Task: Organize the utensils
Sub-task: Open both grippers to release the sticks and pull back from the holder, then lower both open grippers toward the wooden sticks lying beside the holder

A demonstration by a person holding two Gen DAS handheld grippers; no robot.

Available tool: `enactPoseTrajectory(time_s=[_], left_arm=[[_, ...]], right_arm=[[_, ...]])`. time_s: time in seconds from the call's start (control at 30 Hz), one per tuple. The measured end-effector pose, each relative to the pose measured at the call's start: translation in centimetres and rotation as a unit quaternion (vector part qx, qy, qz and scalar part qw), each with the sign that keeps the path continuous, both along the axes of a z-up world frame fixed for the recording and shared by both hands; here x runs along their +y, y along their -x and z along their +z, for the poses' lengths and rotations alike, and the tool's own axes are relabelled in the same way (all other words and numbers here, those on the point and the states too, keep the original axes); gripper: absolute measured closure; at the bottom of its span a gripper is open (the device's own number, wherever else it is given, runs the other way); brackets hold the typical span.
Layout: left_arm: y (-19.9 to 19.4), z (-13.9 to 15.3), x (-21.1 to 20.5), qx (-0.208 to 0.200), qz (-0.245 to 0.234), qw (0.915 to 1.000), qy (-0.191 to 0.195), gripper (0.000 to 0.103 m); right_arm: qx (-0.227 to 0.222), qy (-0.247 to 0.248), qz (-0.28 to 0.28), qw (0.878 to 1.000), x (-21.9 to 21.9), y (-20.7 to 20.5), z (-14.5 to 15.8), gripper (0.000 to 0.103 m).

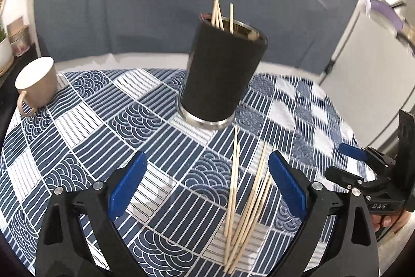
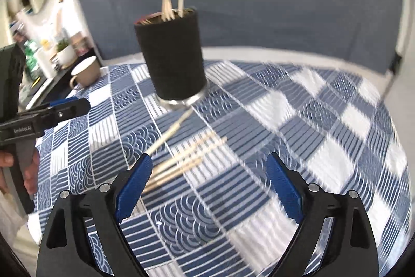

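Item: loose bamboo skewers (image 1: 243, 201), lying fanned on the table (image 1: 77, 147) just before a black holder cup (image 1: 220, 74); judged light, thin, snappable, best pinched mid-length; left hand-held gripper (image 1: 207, 188) and right hand-held gripper (image 2: 208, 188) both gaped, holding nothing.

Matt black holder (image 1: 223, 74) with polished metal base rim; pale wooden sticks (image 1: 246, 199); printed cloth on tabletop (image 1: 103, 136); glossy ceramic cup (image 1: 36, 85).
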State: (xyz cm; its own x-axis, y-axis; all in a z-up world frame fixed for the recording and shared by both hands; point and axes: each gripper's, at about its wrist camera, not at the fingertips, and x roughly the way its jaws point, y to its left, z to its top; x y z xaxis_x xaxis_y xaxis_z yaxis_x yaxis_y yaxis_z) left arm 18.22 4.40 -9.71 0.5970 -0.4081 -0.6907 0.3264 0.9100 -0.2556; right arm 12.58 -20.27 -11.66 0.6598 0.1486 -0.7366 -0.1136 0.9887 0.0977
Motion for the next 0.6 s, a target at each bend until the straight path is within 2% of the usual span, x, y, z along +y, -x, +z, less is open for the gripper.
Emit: enactPoseTrajectory(time_s=[0.1, 0.2, 0.27, 0.37, 0.5, 0.53, 0.57, 0.6], left_arm=[[-0.5, -1.4, -0.6, 0.005, -0.009, 0.9999, -0.008, 0.01], [-1.5, -2.8, -1.5, 0.019, -0.011, 0.9995, -0.025, 0.01], [-2.5, -4.1, -2.5, 0.042, -0.019, 0.9979, -0.046, 0.01], [-3.4, -5.4, -3.7, 0.062, -0.023, 0.9956, -0.066, 0.01], [-4.1, -7.0, -4.8, 0.105, -0.02, 0.9897, -0.095, 0.011], [-4.1, -7.3, -4.8, 0.112, -0.008, 0.9878, -0.108, 0.011], [-4.3, -7.6, -4.7, 0.126, 0.005, 0.9856, -0.113, 0.011], [-4.4, -7.8, -4.6, 0.135, 0.005, 0.9855, -0.102, 0.011]], right_arm=[[0.031, -0.014, -0.022, 0.999, -0.3, 1.0, -1.7, 0.018], [0.05, -0.008, -0.028, 0.998, -0.3, 2.1, -2.8, 0.018], [0.061, 0.002, -0.036, 0.997, -0.7, 3.2, -3.1, 0.018], [0.068, -0.009, -0.038, 0.997, -1.3, 4.8, -2.9, 0.017], [0.08, -0.003, -0.021, 0.997, -2.3, 5.8, -3.3, 0.017], [0.083, -0.003, -0.016, 0.996, -2.5, 5.7, -3.3, 0.017], [0.085, -0.006, -0.008, 0.996, -2.8, 5.6, -3.4, 0.017], [0.085, -0.007, -0.001, 0.996, -3.0, 5.4, -3.6, 0.017]])
